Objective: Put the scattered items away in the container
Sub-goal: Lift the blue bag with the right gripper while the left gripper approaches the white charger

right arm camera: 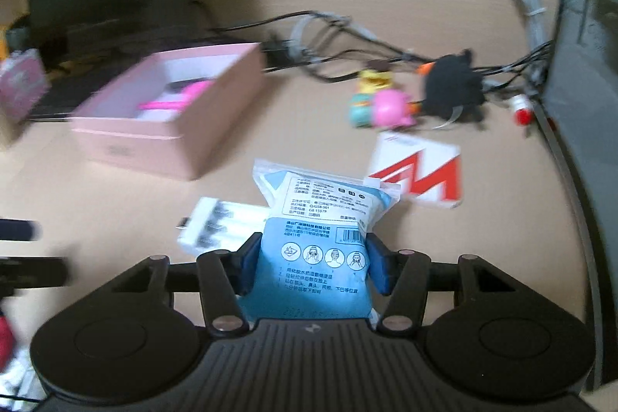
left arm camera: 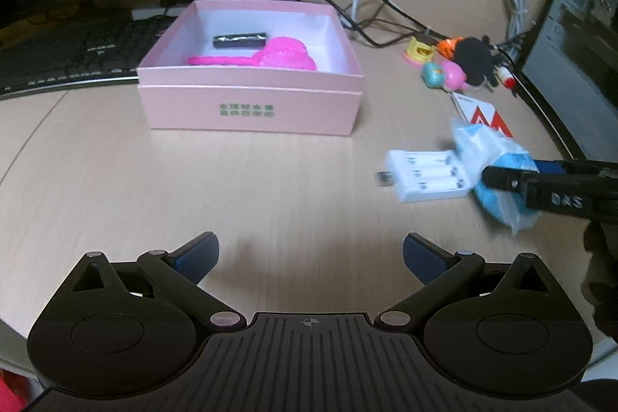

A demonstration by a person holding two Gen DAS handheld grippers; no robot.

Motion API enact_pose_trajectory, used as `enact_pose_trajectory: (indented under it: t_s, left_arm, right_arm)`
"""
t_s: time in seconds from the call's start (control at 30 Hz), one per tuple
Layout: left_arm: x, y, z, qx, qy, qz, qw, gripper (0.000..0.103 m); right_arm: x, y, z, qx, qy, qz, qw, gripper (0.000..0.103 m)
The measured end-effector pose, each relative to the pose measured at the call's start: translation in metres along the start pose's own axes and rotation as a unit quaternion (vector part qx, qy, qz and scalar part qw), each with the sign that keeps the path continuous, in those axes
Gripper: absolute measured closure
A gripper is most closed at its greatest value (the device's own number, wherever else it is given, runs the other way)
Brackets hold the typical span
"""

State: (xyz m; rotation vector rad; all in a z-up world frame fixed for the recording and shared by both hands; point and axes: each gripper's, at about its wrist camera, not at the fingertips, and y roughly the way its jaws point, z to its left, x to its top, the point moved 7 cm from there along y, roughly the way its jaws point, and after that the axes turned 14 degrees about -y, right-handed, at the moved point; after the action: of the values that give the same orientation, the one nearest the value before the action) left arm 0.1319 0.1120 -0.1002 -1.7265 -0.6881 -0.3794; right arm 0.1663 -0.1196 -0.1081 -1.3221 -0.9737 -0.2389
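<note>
beside the pink box [right arm camera: 162,141] — right claw [right arm camera: 311,267] pinches the blue packet [right arm camera: 309,257].

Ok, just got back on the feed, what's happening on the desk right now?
The right gripper is clamped on a blue sachet pack, beside the white battery charger. The left gripper is open and empty over bare desk. The pink box already holds a pink toy and a black stick. The small toys and red-and-white card remain outside.
</note>
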Motion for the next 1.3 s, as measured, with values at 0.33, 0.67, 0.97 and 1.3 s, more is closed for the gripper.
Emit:
enact_pose_trajectory:
  t_s: [0.33,0.67,0.97,1.3]
  left_arm:
    - [-0.007,-0.015,0.025,0.024,-0.023,-0.012,0.9994,0.000]
    - [-0.012,-0.042,0.072,0.062,-0.094,-0.039,0.9928,0.000]
    - [-0.013,-0.044,0.060,0.054,-0.088,-0.045,0.9936,0.000]
    - [-0.006,-0.036,0.062,0.044,-0.103,-0.039,0.9930,0.000]
  right_arm:
    - [0.033,-0.024,0.063,0.023,-0.199,-0.061,0.978,0.036]
    - [0.018,0.006,0.075,0.018,-0.301,0.037,0.953,0.056]
    - [0.051,0.029,0.067,0.092,-0.175,-0.010,0.980,0.023]
    - [0.015,0.013,0.083,0.247,-0.085,0.022,0.965,0.022]
